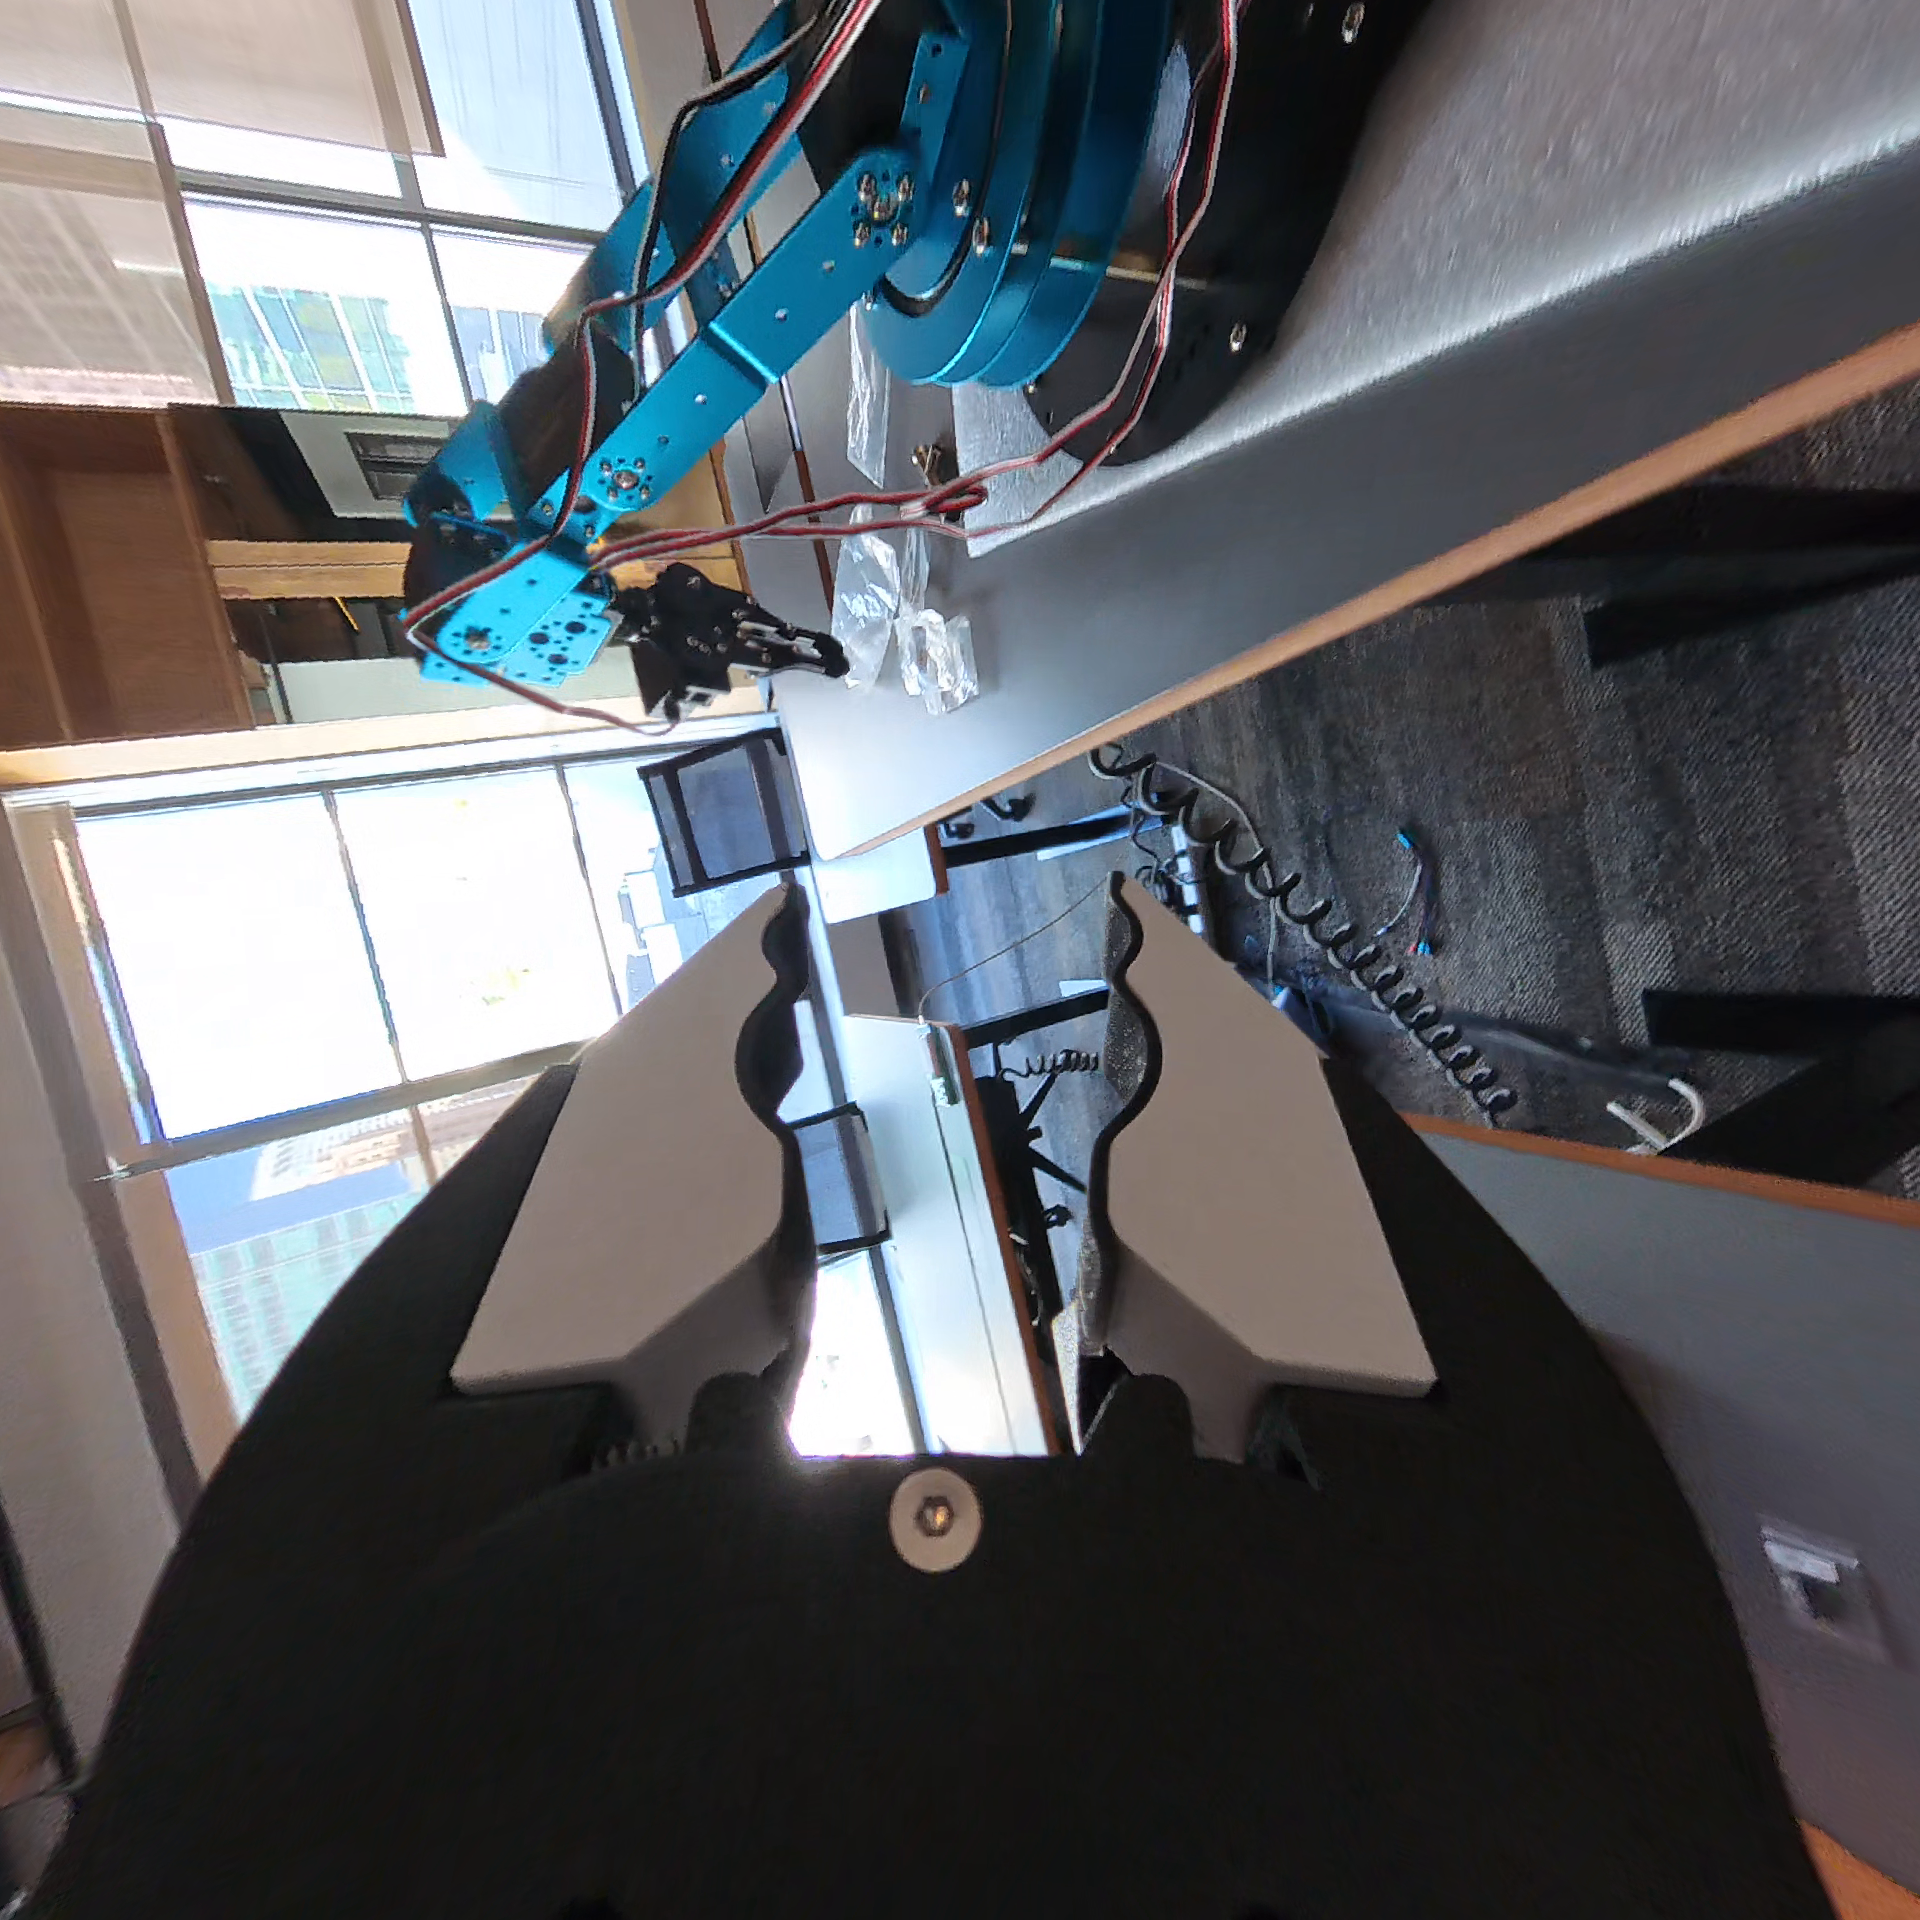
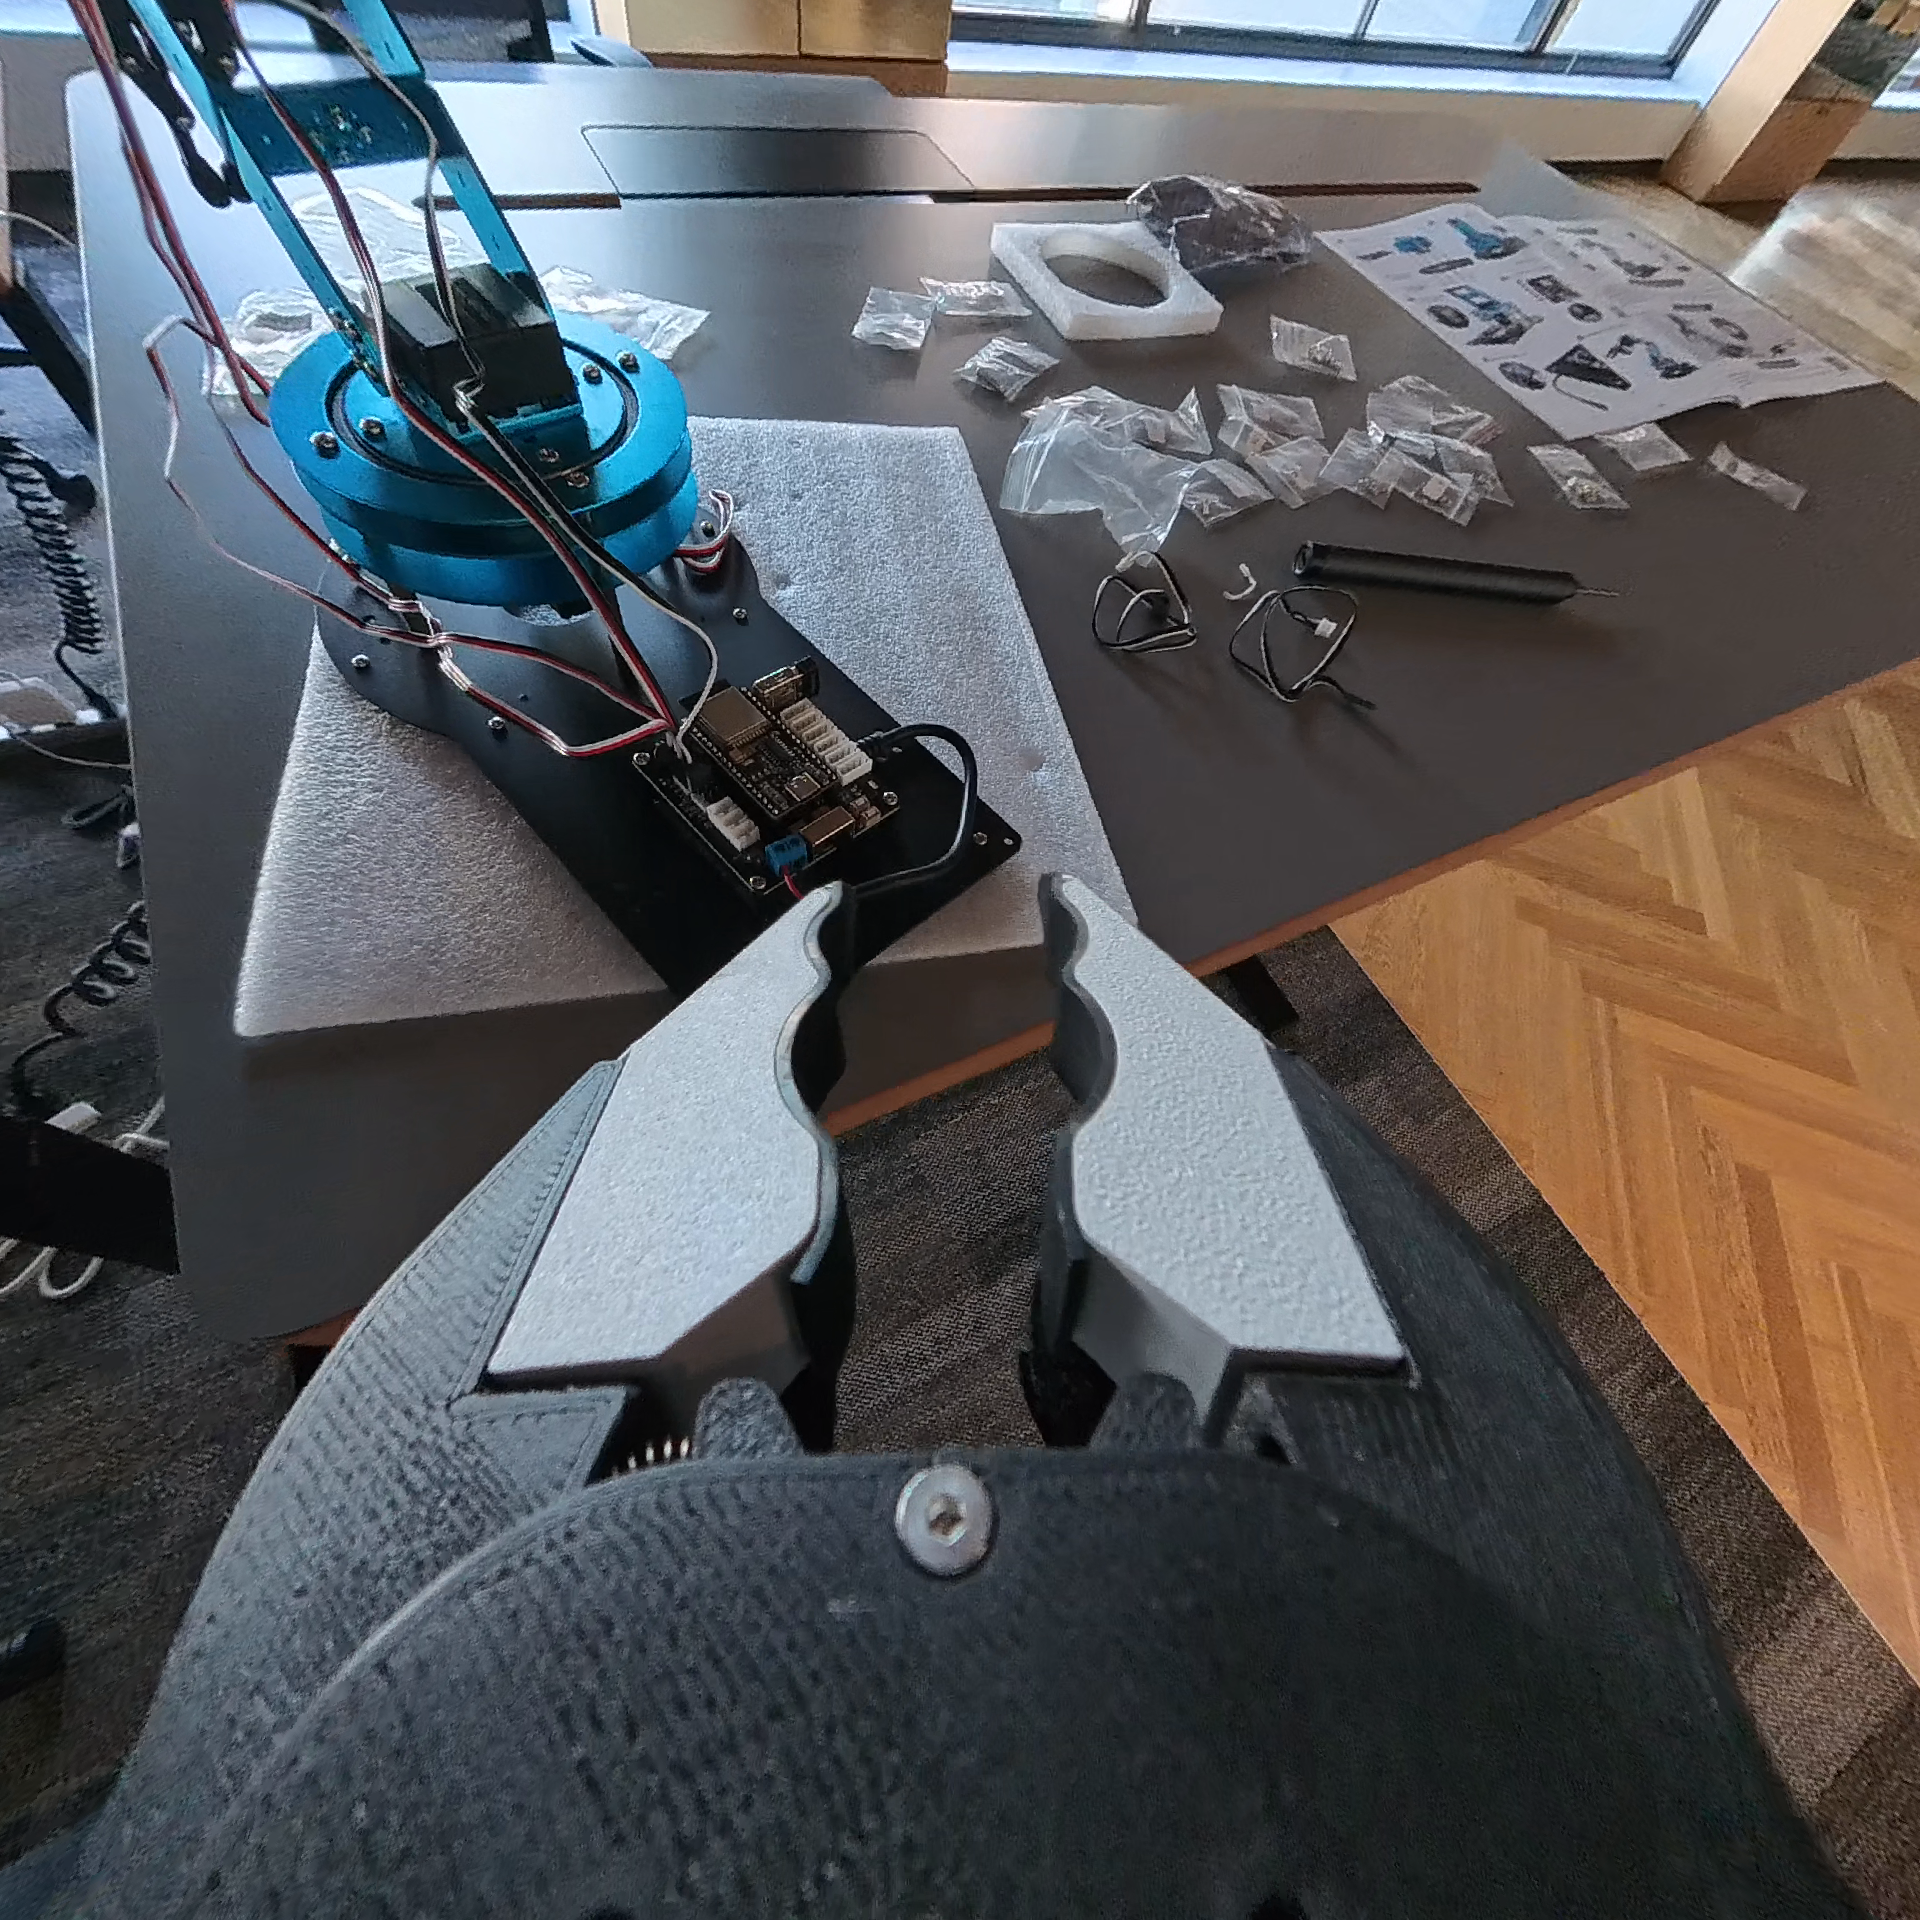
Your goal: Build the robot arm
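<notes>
A small blue metal robot arm kit (image 2: 478,416) stands on a black baseplate (image 2: 582,831) that lies on a grey foam pad (image 2: 416,883) on a dark table (image 2: 1351,727). A black circuit board (image 2: 774,784) with red, white and black wires sits on the plate. My right gripper (image 2: 940,894) is open and empty, just in front of the plate's near end. In the left wrist view the picture is rolled sideways; the blue arm (image 1: 727,343) with its black claw (image 1: 748,634) reaches over the table. My left gripper (image 1: 956,899) is open and empty, off the table's edge.
Several small clear bags of parts (image 2: 1299,447), a white foam ring (image 2: 1107,275), a black screwdriver (image 2: 1444,571), two small cable loops (image 2: 1143,608) and a printed sheet (image 2: 1590,301) lie on the table's right. Coiled cables (image 1: 1330,935) lie on grey carpet. Wood floor (image 2: 1714,1039) is at right.
</notes>
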Available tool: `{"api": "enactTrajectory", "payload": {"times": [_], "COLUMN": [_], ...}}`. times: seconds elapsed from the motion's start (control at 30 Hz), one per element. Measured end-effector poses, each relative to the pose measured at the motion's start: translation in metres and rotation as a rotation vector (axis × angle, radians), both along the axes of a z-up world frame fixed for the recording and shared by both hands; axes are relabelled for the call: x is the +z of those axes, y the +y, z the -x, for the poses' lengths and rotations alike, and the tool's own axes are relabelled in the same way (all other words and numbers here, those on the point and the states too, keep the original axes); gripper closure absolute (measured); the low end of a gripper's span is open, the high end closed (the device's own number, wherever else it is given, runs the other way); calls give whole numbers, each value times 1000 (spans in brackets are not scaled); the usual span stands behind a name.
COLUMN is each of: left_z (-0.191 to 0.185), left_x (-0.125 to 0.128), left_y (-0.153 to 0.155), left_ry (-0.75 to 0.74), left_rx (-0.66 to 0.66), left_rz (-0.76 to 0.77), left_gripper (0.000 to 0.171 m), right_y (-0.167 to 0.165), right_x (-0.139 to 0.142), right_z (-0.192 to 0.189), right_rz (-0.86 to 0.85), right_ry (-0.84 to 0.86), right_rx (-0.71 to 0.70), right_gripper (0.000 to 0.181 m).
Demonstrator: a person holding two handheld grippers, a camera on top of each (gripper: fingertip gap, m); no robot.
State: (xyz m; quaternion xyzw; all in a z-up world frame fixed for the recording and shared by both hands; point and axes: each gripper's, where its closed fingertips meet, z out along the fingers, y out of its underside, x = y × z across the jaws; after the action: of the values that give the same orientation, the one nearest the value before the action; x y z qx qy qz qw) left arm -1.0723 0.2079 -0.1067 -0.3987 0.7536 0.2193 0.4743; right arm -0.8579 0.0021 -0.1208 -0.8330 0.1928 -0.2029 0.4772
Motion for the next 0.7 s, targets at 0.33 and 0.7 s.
{"api": "enactTrajectory", "payload": {"times": [0.33, 0.7], "left_z": [-9, -29], "left_x": [-18, -27], "left_y": [-40, -193], "left_ry": [-100, -596], "left_rx": [-62, -214], "left_rz": [303, 1562], "left_gripper": [111, 165], "right_y": [-58, -139], "right_x": [2, -18], "right_z": [3, -10], "right_rz": [55, -68], "right_ry": [-54, 71], "right_rx": [-55, 293], "right_gripper": [140, 151]}}
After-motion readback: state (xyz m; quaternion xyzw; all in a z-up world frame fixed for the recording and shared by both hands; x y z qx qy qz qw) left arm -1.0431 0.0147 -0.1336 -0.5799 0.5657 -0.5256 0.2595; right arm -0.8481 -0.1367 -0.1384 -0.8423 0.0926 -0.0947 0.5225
